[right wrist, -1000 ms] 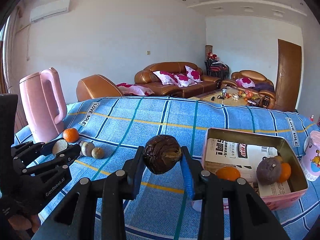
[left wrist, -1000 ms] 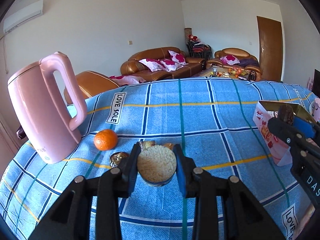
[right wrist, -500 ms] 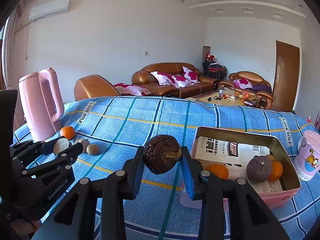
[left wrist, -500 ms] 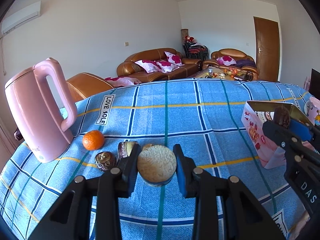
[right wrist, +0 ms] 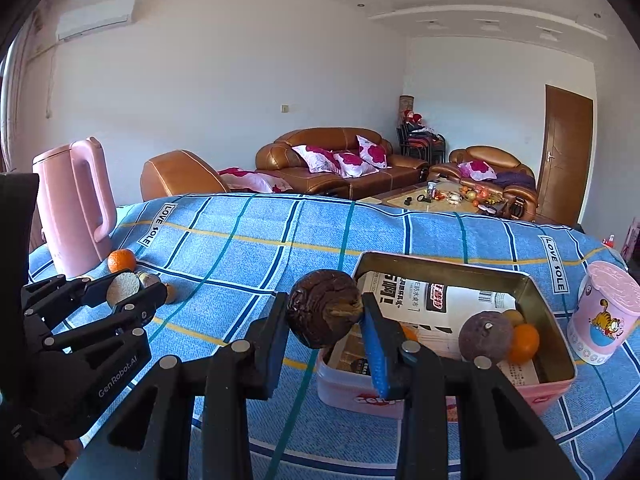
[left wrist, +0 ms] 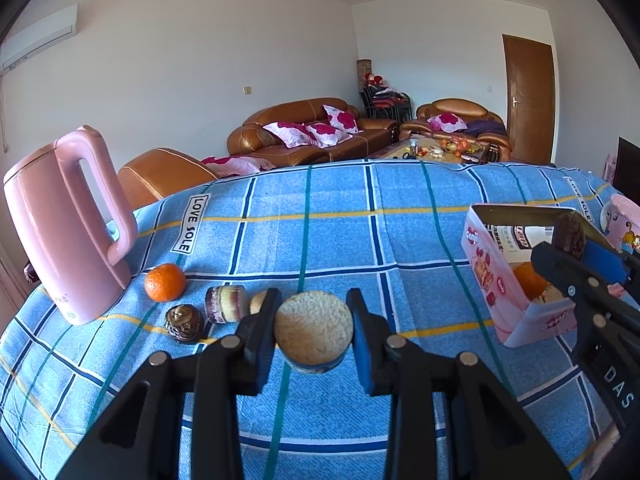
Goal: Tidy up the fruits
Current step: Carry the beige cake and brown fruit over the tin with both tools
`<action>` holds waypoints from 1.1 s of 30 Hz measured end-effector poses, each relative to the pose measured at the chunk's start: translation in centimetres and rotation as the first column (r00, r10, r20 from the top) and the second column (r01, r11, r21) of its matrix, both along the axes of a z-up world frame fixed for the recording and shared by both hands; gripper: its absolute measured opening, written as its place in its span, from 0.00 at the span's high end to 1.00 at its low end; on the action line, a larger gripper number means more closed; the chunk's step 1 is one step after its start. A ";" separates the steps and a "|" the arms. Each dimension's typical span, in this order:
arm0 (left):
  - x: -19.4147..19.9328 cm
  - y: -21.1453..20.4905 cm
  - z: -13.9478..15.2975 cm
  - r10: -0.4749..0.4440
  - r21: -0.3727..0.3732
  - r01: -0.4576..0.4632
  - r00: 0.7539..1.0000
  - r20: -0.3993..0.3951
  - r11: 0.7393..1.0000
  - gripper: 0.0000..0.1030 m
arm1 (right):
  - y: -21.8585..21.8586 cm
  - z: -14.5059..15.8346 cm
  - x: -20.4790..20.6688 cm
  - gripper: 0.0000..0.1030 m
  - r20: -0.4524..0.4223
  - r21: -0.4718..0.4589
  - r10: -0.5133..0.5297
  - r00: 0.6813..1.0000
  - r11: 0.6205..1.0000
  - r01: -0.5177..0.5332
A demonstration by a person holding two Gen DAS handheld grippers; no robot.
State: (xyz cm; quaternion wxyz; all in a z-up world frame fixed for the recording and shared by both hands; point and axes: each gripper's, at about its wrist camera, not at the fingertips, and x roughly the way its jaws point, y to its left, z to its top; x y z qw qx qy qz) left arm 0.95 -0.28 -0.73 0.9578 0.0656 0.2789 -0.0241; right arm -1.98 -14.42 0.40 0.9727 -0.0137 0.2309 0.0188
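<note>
My left gripper (left wrist: pixel 313 330) is shut on a halved fruit (left wrist: pixel 313 332) with a pale cut face, held above the blue checked cloth. My right gripper (right wrist: pixel 325 316) is shut on a dark wrinkled fruit (right wrist: pixel 323 313), held at the near left corner of the pink tin box (right wrist: pixel 556 344). The box holds a purple fruit (right wrist: pixel 485 336) and oranges (right wrist: pixel 524 342). An orange (left wrist: pixel 165 282), a dark fruit (left wrist: pixel 184 323) and a halved fruit (left wrist: pixel 226 303) lie on the cloth left of my left gripper. The box (left wrist: pixel 486 264) and my right gripper (left wrist: pixel 576 246) show at the right of the left wrist view.
A pink kettle (left wrist: pixel 68 224) stands at the table's left. A pink cup (right wrist: pixel 604 312) stands right of the box. The left gripper (right wrist: pixel 124 292) shows at the left of the right wrist view. Sofas and a coffee table are beyond the table.
Both grippers have moved rightward with their fruits. The right gripper's dark fruit has come closer to the tin box's near left corner.
</note>
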 end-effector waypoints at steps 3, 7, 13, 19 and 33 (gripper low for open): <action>0.0 -0.3 0.0 0.003 -0.018 -0.003 1.000 -0.001 1.000 0.66 | -0.8 0.0 -0.1 0.64 0.003 -0.003 -0.010 1.000 1.000 0.010; 0.0 -0.9 0.0 0.003 -0.028 -0.003 1.000 -0.007 1.000 0.66 | -1.7 0.1 -0.3 0.64 0.005 -0.005 -0.023 1.000 1.000 0.023; -0.1 -2.0 0.0 -0.010 -0.030 0.010 1.000 -0.002 1.000 0.66 | -2.8 0.1 -0.4 0.64 0.007 -0.009 -0.037 0.999 0.999 0.037; -0.1 -3.2 0.1 -0.028 -0.041 0.028 1.000 -0.002 0.999 0.66 | -3.9 0.2 -0.6 0.64 0.016 -0.021 -0.050 0.999 0.999 0.051; -0.4 -6.3 0.3 -0.088 -0.049 0.089 0.996 0.014 0.995 0.66 | -8.7 0.3 -0.9 0.64 0.018 -0.008 -0.133 0.991 0.991 0.133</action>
